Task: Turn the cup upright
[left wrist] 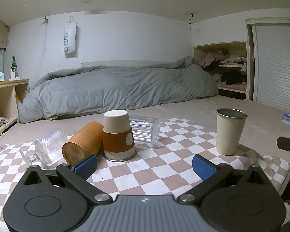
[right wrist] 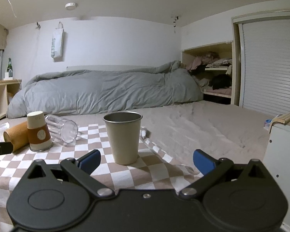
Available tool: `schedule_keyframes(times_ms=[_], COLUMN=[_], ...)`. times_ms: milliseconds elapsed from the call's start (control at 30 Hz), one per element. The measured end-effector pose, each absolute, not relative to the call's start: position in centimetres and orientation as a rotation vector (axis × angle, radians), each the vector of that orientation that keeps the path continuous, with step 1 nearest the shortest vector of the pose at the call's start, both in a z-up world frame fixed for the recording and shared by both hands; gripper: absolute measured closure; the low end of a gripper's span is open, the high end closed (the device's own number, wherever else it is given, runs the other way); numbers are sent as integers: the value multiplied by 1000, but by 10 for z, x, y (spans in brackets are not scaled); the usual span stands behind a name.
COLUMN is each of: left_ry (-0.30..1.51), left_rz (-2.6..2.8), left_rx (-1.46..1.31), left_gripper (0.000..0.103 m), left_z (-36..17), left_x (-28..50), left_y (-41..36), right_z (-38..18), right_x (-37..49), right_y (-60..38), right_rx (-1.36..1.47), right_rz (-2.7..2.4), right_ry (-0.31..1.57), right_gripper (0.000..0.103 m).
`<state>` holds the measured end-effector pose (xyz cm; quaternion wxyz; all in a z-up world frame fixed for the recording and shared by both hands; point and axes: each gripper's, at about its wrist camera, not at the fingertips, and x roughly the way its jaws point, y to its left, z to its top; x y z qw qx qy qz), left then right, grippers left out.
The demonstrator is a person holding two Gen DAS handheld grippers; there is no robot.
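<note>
**Supervisor:** Report on the containers.

**Operator:** I see five on the checkered cloth (left wrist: 164,166). The metal tumbler (right wrist: 123,137) stands upright, mouth up; its inside looks empty from the right wrist view. The sleeved paper cup (left wrist: 118,135) stands inverted, rim down on the cloth. A wooden cup (left wrist: 83,143) lies on its side, touching the paper cup's left flank. A ribbed glass (left wrist: 145,130) lies on its side just behind the paper cup, and a second ribbed glass (left wrist: 48,147) lies tipped at far left.

**Supervisor:** Grippers?

**Operator:** My left gripper (left wrist: 145,166) has its jaws spread wide, holding nothing, low over the cloth before the paper cup. My right gripper (right wrist: 147,160) is likewise spread and unloaded, the tumbler just ahead of it.

**Supervisor:** Surroundings, obstructions?

**Operator:** A grey duvet (left wrist: 116,87) lies behind. The wooden cup crowds the paper cup's left side. The far-left glass is partly hidden by it; I cannot tell its full shape.
</note>
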<state>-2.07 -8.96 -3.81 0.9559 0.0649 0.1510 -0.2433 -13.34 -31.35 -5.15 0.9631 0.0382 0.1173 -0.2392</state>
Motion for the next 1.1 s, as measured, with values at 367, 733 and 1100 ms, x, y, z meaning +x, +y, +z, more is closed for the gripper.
schedule_keyframes(times_ms=[367, 733, 1100], left_ry=[297, 296, 295], left_rz=[-493, -495, -499], left_rx=[122, 119, 118], left_gripper=[0, 0, 0], left_z=[-35, -36, -34], left_x=[-23, -24, -26], left_y=[-88, -87, -87], right_z=[-51, -51, -51], right_x=[-136, -136, -135], right_y=[-310, -309, -309], right_rx=[65, 63, 61], right_rz=[-487, -488, -484], right_ry=[228, 228, 231], right_gripper=[0, 0, 0])
